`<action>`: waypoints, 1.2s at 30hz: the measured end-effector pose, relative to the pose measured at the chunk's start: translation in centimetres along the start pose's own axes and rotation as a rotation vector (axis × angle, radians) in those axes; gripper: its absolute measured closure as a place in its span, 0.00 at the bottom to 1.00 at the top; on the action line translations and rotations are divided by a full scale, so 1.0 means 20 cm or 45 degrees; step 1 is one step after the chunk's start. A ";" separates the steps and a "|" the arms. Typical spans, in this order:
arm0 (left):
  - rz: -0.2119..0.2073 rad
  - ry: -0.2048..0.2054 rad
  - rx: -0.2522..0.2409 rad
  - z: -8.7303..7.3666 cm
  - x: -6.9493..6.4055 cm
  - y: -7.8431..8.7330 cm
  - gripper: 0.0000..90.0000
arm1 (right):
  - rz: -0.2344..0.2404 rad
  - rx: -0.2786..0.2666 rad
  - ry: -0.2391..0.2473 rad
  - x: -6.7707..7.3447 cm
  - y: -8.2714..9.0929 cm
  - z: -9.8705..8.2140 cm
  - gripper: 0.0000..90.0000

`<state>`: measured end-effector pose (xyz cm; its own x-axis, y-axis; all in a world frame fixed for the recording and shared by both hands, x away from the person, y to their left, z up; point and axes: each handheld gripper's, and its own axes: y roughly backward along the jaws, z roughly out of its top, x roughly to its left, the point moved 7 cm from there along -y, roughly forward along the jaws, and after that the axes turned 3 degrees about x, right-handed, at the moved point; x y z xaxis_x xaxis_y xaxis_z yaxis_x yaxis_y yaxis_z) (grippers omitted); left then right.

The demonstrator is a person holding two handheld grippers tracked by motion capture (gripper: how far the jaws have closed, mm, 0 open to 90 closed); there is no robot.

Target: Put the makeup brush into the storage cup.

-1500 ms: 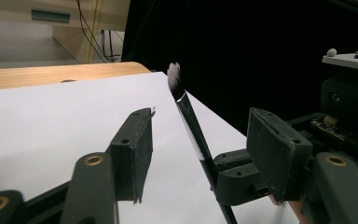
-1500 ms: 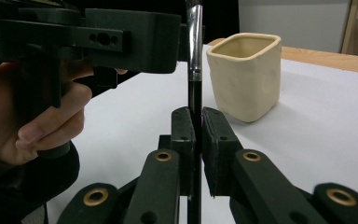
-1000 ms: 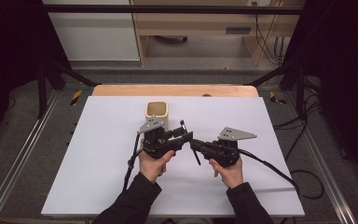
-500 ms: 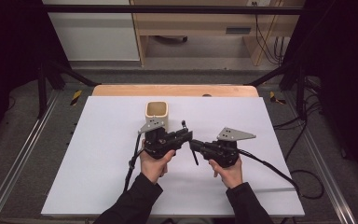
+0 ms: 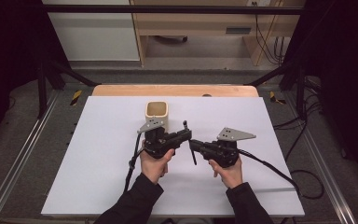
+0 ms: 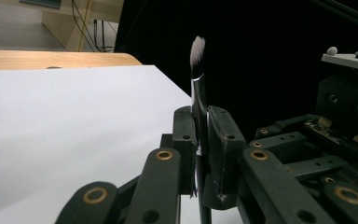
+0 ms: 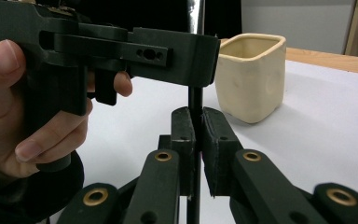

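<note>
Both claws clench one thin black brush [image 5: 189, 142] at mid-frame of the high view. Left claw [image 5: 186, 135] has just been closing and now clamps the brush's upper handle below the white-tipped bristles, as the left gripper view shows. Right claw [image 5: 193, 144] pinches the stem lower down. Just behind stands a cream cup [image 5: 156, 114] on the white tabletop [image 5: 98, 140].

We see a white table [image 5: 98, 154] whose cream cup [image 5: 157, 113] stands directly on it, just beyond the left gripper [image 5: 186, 134].
</note>
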<state>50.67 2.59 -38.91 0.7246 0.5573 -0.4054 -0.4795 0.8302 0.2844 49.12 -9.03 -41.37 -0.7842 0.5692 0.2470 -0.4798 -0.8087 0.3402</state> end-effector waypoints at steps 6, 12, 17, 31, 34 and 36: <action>-0.008 -0.003 0.000 0.00 -0.01 0.00 0.92 | 0.000 0.004 0.001 0.00 0.00 0.00 0.93; -0.008 -0.011 0.000 0.00 -0.01 0.00 0.92 | 0.003 0.004 0.008 0.00 0.00 0.00 0.93; 0.004 -0.030 -0.005 0.00 0.00 0.01 0.93 | -0.006 0.003 0.016 0.00 0.00 0.00 0.92; 0.078 -0.101 -0.020 0.04 0.03 0.08 0.92 | -0.059 0.009 0.038 -0.02 0.03 0.01 0.77; 0.093 -0.115 -0.019 0.05 0.04 0.11 0.92 | -0.083 0.016 0.042 -0.03 0.03 0.00 0.73; 0.102 -0.124 -0.024 0.05 0.05 0.13 0.92 | -0.097 0.018 0.038 -0.04 0.03 0.00 0.72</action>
<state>50.57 5.27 -37.62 0.7278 0.6189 -0.2954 -0.5462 0.7836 0.2960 49.54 -10.02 -41.38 -0.7571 0.6243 0.1925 -0.5332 -0.7608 0.3701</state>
